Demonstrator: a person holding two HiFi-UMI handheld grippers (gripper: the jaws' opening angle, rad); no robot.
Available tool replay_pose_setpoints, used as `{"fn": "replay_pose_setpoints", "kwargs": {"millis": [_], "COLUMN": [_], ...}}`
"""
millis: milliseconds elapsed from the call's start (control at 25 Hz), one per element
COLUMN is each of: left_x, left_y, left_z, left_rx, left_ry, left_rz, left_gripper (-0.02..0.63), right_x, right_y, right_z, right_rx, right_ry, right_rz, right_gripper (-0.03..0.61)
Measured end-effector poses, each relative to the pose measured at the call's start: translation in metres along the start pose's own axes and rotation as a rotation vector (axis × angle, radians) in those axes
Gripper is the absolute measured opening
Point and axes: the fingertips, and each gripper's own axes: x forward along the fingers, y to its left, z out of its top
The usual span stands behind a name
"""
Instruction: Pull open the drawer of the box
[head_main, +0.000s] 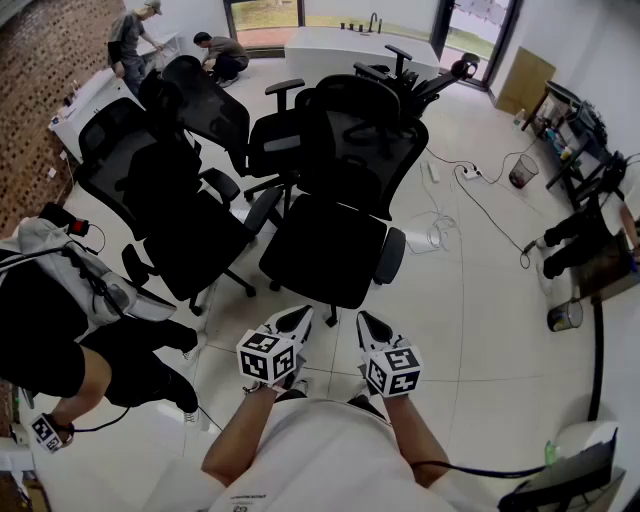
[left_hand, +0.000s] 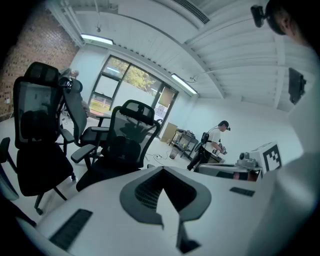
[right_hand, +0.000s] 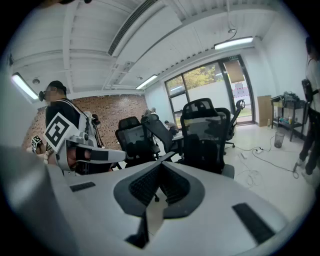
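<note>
The left gripper (head_main: 298, 320) is shut tight, tips touching, with nothing in it. The right gripper (head_main: 368, 325) is the same: tips together, empty. Both are held low and close to the person's body, side by side, pointing at the floor (head_main: 470, 330).

No box and no drawer show in any view, so I cannot tell where the box is. That is the first thing that could go wrong: the person may have to turn and look for it, and could head the wrong way.

Just past the grippers stands a bunch of black chairs (head_main: 335, 230), packed close. Walking straight ahead could bump one and send it rolling.

Another person (head_main: 70, 290) is close on the near left. A swing of the left gripper that way could hit them.

A corded plug strip (head_main: 470, 172) lies on the floor at the far right. A foot could catch there.

With shut tips, the grippers cannot grab a drawer handle. One must open first, or it will just knock the box.
</note>
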Motion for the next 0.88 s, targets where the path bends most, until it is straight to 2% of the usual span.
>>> {"fn": "replay_pose_setpoints", "kwargs": {"millis": [720,880], "left_x": [0.005,0.011], "left_y": [0.027,0.019], "left_z": [0.001,-0.008], "left_rx": [0.022,0.074], "left_ry": [0.055,0.121], "left_rz": [-0.088,-0.172], "left_gripper": [0.002,0.002], "right_x": [0.01,-0.006], "right_y": [0.01,0.011], "right_z": [-0.006,-0.015], "right_rx": [0.058,0.103], "right_ry": [-0.017,-0.04], "right_rz": [-0.117,-0.21], "right_gripper": [-0.012,-0.012]}}
